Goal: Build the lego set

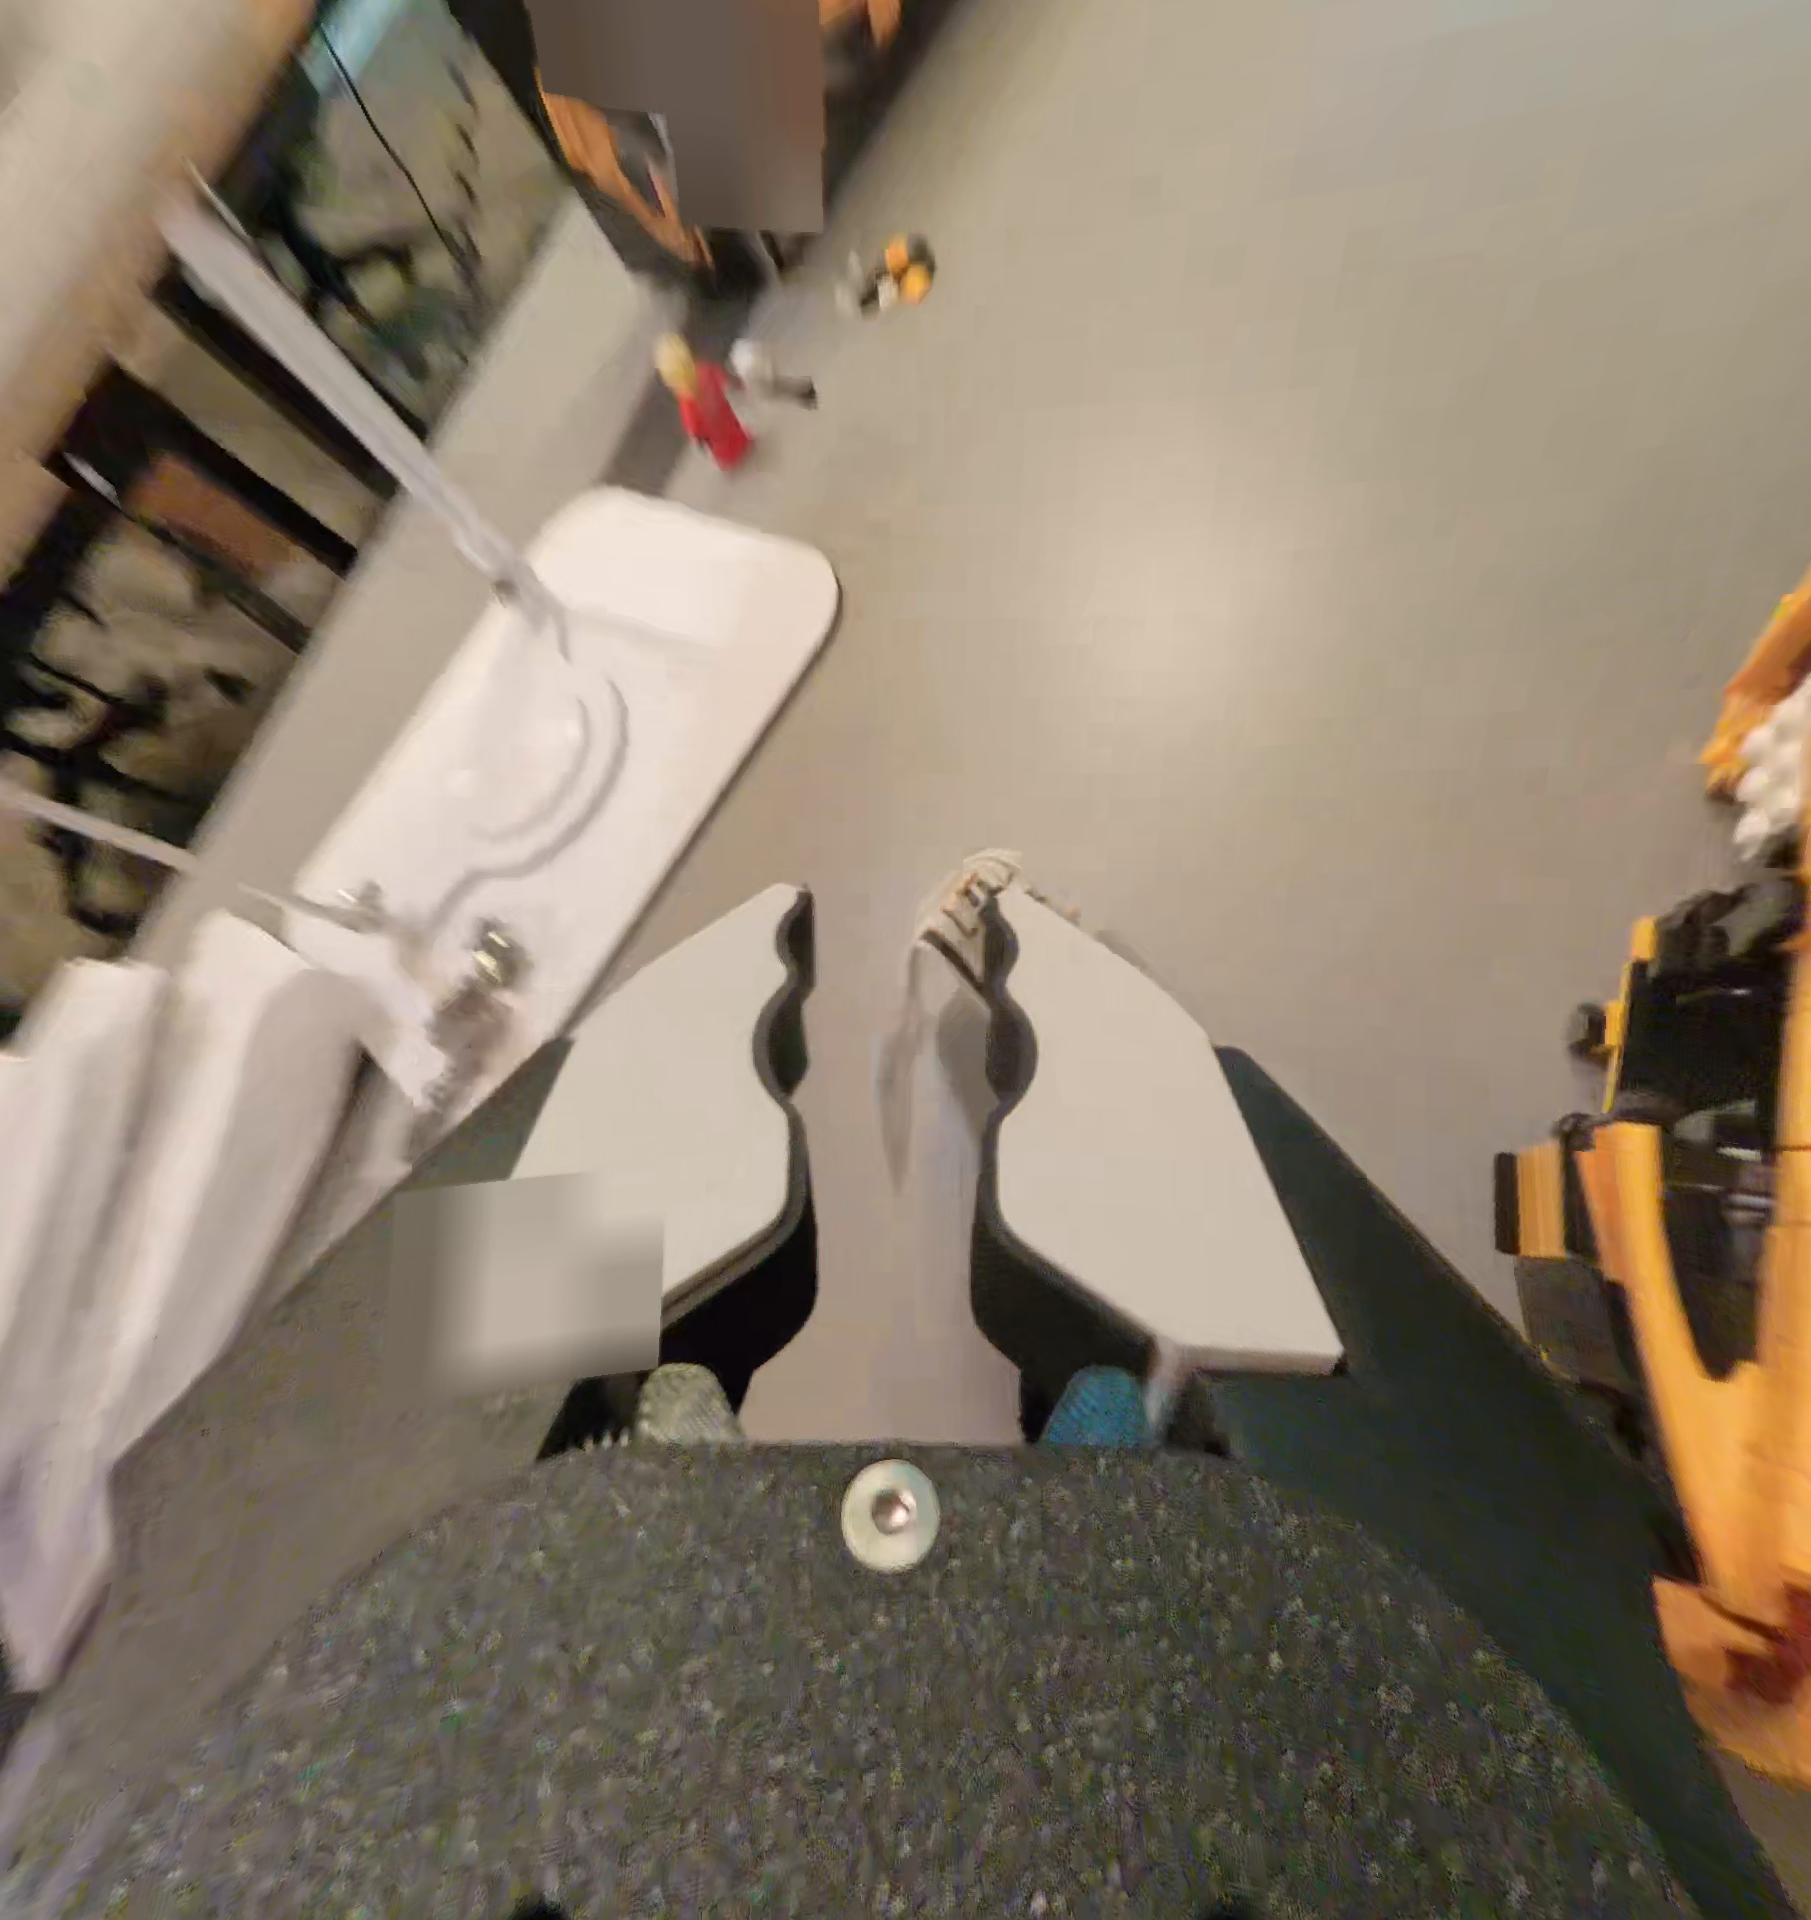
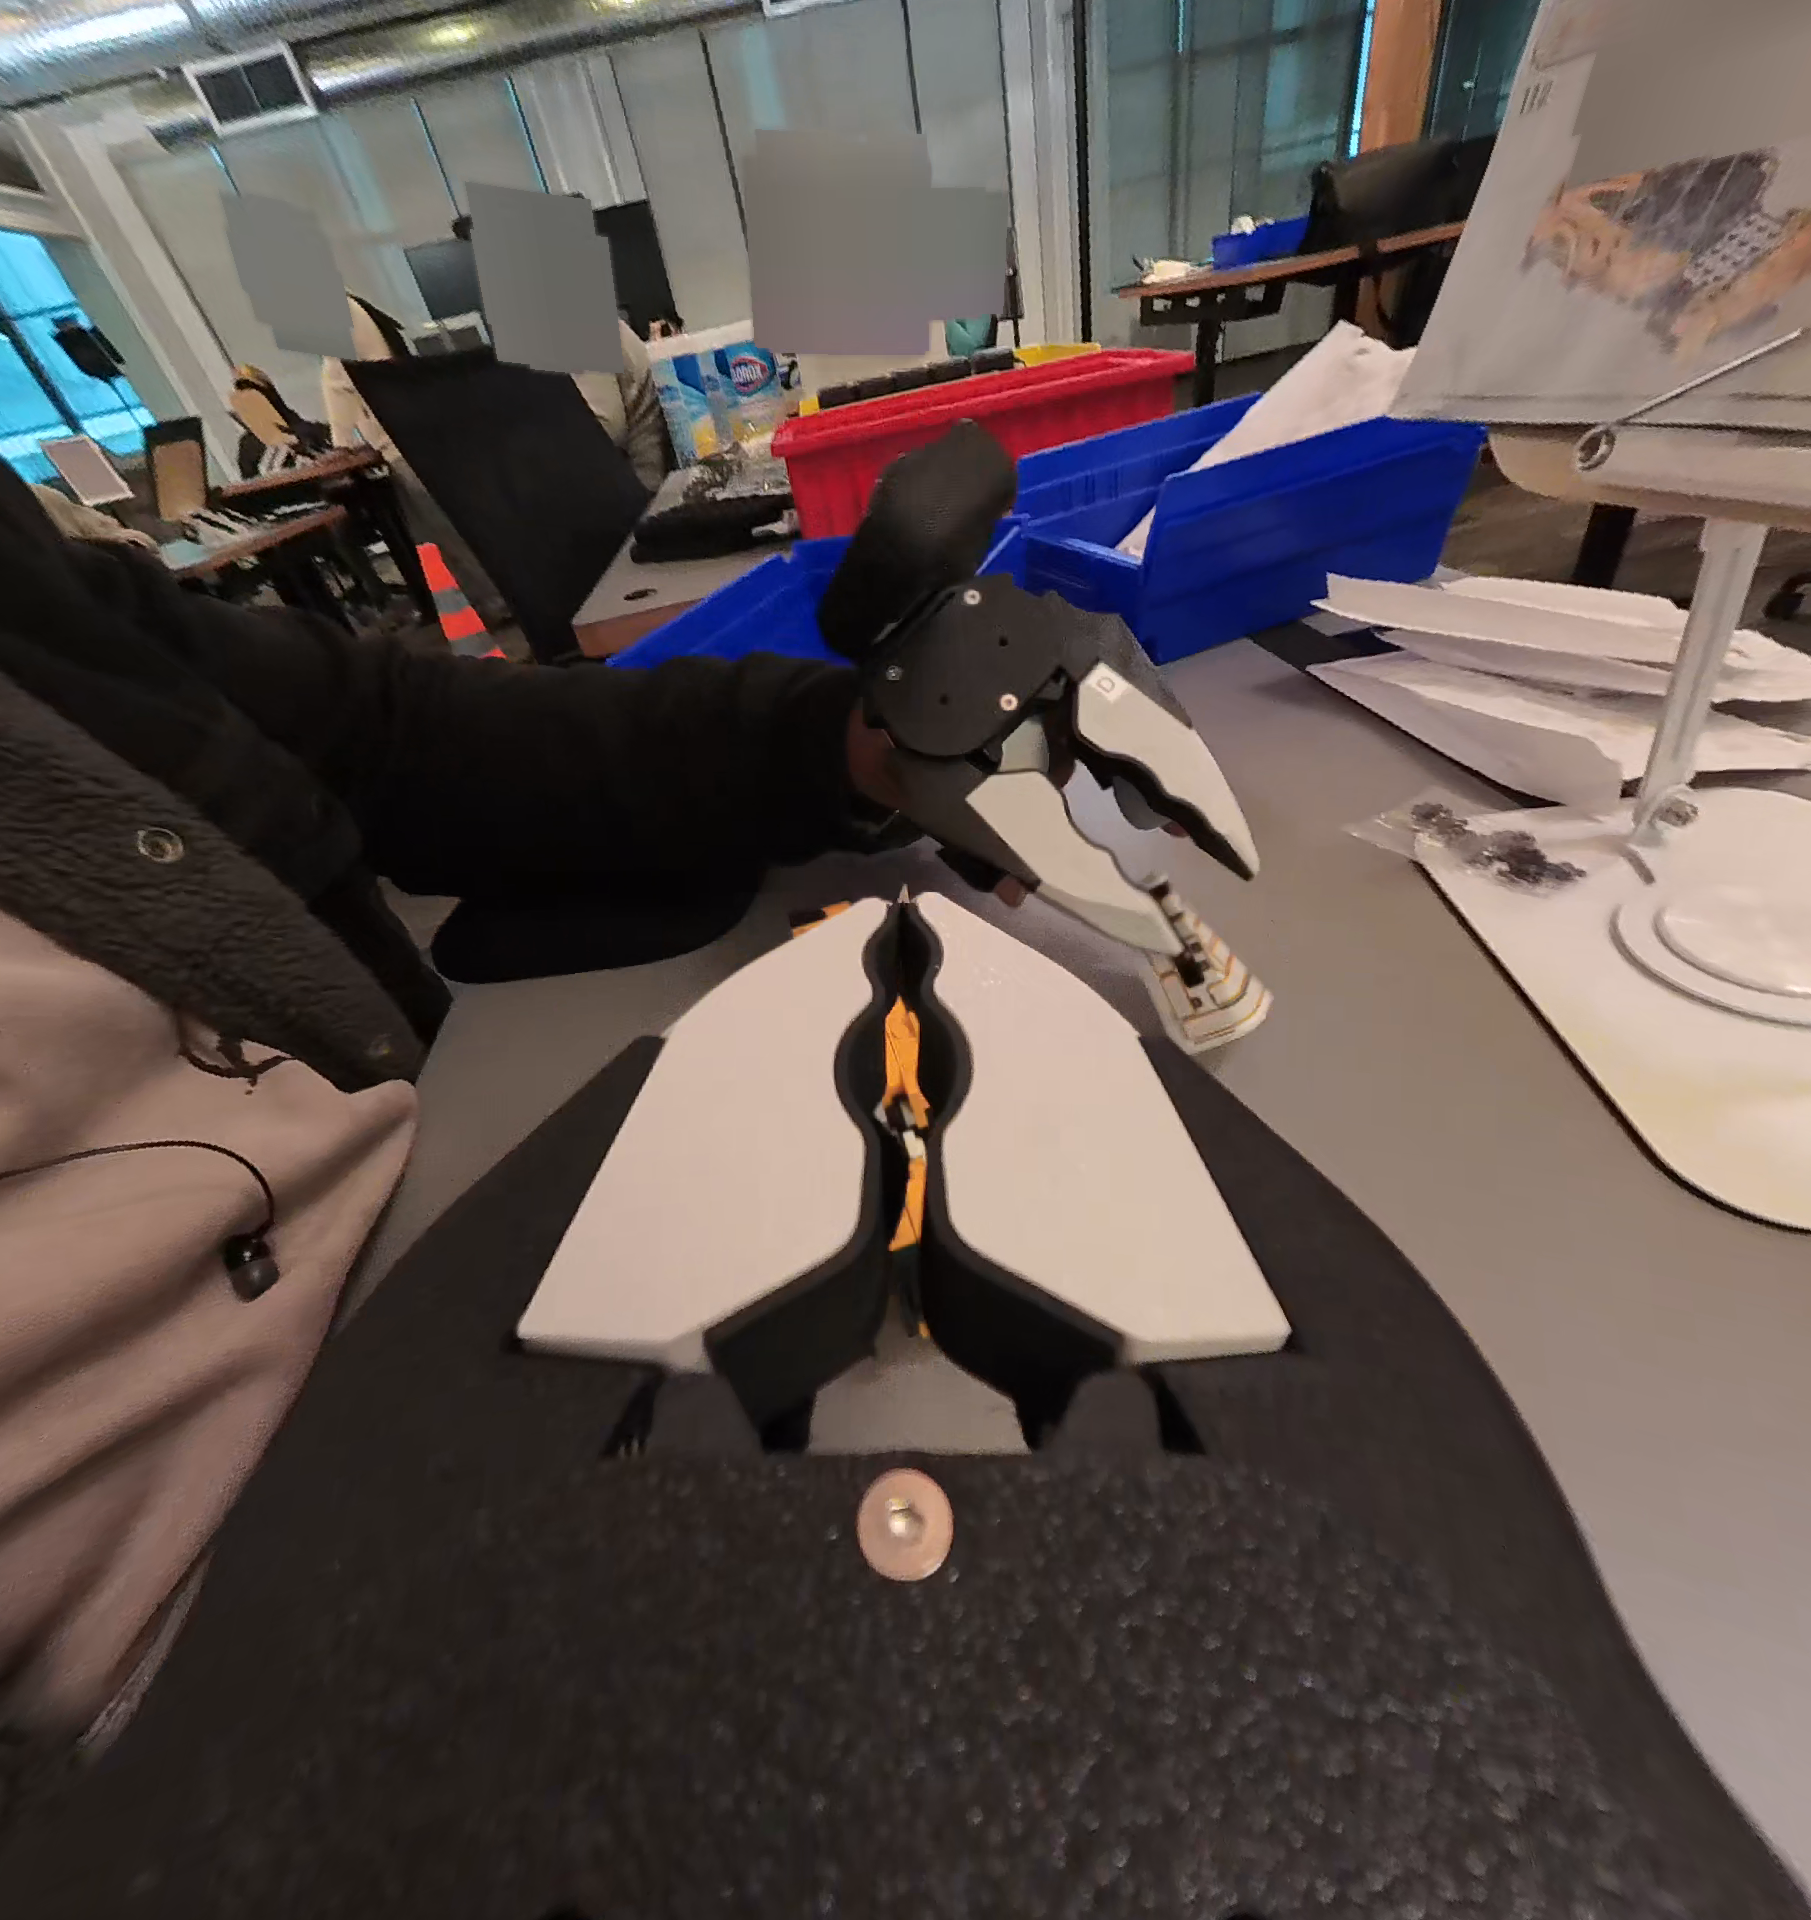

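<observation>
The right tool (image 2: pixel 906 914) is clenched on the orange lego model (image 2: pixel 903 1081), just a sliver showing between its fingers. The left tool (image 2: pixel 1207 914), beyond it and angled down at the bench (image 2: pixel 1503 1195), stands parted with a white sticker sheet (image 2: pixel 1207 987) at its tip. Best keep the model steady while the sheet lines up.

- Premises: open-plan office or lab workspace, shared by several seated people (image 2: pixel 288 416) at far desks.
- Ceiling: exposed silver ductwork (image 2: pixel 361 42) and a vent.
- Far wall: tall windows (image 2: pixel 7 353) on the left.
- Grey worktable (image 2: pixel 1503 1299) bears blue parts bins (image 2: pixel 1296 530), a red bin (image 2: pixel 984 416) and a white document stand (image 2: pixel 1711 997).
</observation>
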Demonstrator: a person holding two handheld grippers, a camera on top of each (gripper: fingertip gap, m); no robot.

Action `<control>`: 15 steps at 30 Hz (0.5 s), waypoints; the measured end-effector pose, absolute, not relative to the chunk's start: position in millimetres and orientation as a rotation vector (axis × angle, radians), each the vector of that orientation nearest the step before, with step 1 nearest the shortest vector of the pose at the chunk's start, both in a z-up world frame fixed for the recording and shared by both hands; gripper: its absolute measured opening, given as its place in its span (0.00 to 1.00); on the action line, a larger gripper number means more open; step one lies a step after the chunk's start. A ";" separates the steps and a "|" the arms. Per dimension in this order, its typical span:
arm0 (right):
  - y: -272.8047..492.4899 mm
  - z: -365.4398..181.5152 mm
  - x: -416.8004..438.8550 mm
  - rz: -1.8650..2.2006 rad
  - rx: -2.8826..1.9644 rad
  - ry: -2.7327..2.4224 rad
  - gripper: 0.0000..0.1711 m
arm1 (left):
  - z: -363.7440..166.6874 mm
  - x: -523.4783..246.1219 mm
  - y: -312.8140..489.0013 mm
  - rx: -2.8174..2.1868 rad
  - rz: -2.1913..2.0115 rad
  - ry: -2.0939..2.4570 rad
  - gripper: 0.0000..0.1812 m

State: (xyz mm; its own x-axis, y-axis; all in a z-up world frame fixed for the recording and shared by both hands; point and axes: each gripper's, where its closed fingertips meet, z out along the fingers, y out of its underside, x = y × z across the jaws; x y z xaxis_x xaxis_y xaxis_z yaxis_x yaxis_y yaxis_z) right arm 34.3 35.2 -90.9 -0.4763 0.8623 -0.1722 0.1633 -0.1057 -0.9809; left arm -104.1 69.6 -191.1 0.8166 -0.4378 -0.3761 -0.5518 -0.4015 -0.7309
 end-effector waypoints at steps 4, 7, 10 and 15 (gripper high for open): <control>35.4 -102.5 31.3 1.575 -1.149 -1.652 0.00 | -190.3 -98.6 58.6 -2.057 -0.111 0.615 0.24; 34.2 -108.4 29.0 1.568 -1.161 -1.669 0.00 | -167.4 -93.6 46.2 -2.025 -0.332 0.515 0.27; 32.5 -110.1 26.8 1.551 -1.153 -1.668 0.00 | -144.7 -87.8 34.0 -1.967 -0.465 0.454 0.24; 23.2 -99.3 24.1 1.509 -1.055 -1.624 0.00 | -118.1 -37.3 7.8 -1.889 -0.730 0.465 0.15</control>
